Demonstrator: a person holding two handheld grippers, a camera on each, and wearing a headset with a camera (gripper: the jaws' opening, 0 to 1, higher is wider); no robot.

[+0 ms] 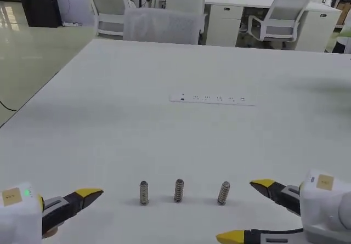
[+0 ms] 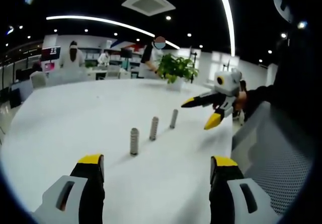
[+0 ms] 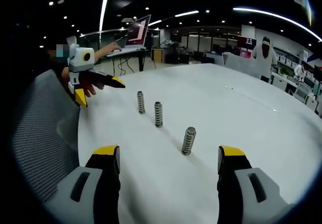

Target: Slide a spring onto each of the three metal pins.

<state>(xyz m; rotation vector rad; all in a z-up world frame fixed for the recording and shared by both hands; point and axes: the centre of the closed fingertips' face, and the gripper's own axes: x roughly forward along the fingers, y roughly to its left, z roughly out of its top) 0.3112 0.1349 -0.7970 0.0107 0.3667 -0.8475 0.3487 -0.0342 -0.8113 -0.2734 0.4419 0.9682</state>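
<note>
While three springs stand upright in a row on the tabletop, left gripper and right gripper flank them, fingers spread wide, empty.

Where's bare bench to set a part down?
Bare: the wide table stretch between the row of three springs and the socket strip, plus beyond the strip. Crowded: the near edge, springs flanked by left gripper and right gripper.

White table here, and on it three upright coils in a row: left spring, middle spring, right spring, each apart. Farther back, a white socket strip lies flat.
</note>
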